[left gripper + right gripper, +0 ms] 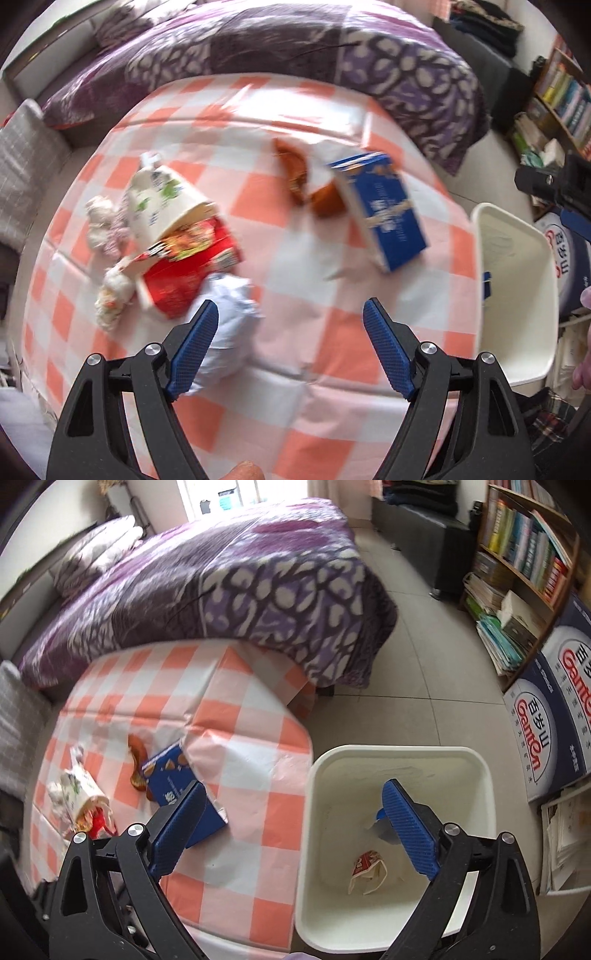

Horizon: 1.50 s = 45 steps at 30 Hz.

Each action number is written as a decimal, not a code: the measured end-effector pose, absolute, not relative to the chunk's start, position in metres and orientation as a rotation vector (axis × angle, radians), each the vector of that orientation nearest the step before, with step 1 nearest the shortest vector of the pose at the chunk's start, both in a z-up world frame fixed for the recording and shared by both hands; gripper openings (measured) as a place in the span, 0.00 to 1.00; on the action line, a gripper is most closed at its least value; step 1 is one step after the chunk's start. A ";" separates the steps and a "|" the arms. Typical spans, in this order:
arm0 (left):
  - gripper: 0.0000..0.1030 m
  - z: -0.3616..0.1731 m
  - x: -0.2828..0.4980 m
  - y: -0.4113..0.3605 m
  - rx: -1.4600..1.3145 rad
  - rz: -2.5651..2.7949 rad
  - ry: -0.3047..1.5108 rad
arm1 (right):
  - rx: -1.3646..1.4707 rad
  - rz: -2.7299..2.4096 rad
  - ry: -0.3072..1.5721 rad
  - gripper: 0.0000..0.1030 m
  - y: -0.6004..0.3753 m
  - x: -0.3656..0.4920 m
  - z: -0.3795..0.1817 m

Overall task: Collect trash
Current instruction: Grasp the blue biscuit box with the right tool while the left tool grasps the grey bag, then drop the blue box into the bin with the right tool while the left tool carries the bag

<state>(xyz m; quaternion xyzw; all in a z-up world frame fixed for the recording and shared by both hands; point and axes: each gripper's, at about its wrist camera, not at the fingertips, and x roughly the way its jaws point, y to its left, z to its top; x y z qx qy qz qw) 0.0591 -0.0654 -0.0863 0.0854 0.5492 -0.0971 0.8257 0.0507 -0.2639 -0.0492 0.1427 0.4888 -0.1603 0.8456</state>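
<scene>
Scattered over the orange-and-white checked tablecloth (295,406): blue rectangular cardboard box (384,210), lying tilted; brown crinkled snack wrapper (295,173), touching the box's left edge; cream paper carton with green print (162,199), tipped over a red printed food box (184,269); crumpled white tissue wads (107,229) — just left of the carton; pale blue crumpled plastic bag (229,325), nearest the camera. Beside the table, white plastic waste bin (480,775) — holding a crumpled red-and-white paper wrapper (367,871).
</scene>
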 end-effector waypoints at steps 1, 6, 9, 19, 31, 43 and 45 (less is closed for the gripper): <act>0.76 -0.088 0.061 -0.057 0.175 -0.198 1.175 | 0.292 -0.331 1.045 0.90 -0.259 0.054 -0.053; 0.76 -0.099 0.066 -0.033 0.167 -0.171 1.216 | 0.233 -0.284 1.129 0.91 -0.229 0.073 -0.077; 0.76 -0.109 0.066 -0.026 0.165 -0.177 1.250 | 0.195 -0.260 1.148 0.92 -0.214 0.082 -0.086; 0.45 -0.133 0.068 -0.008 0.173 -0.163 1.323 | 0.158 -0.215 1.194 0.93 -0.189 0.107 -0.108; 0.41 -0.082 0.075 0.039 -0.075 -0.208 1.227 | 0.237 -0.207 1.204 0.92 -0.181 0.121 -0.117; 0.41 -0.047 0.086 0.065 -0.223 -0.159 1.099 | 0.235 -0.125 1.177 0.54 -0.165 0.113 -0.109; 0.41 -0.043 0.086 0.065 -0.227 -0.155 1.081 | 0.237 -0.102 1.152 0.54 -0.161 0.109 -0.100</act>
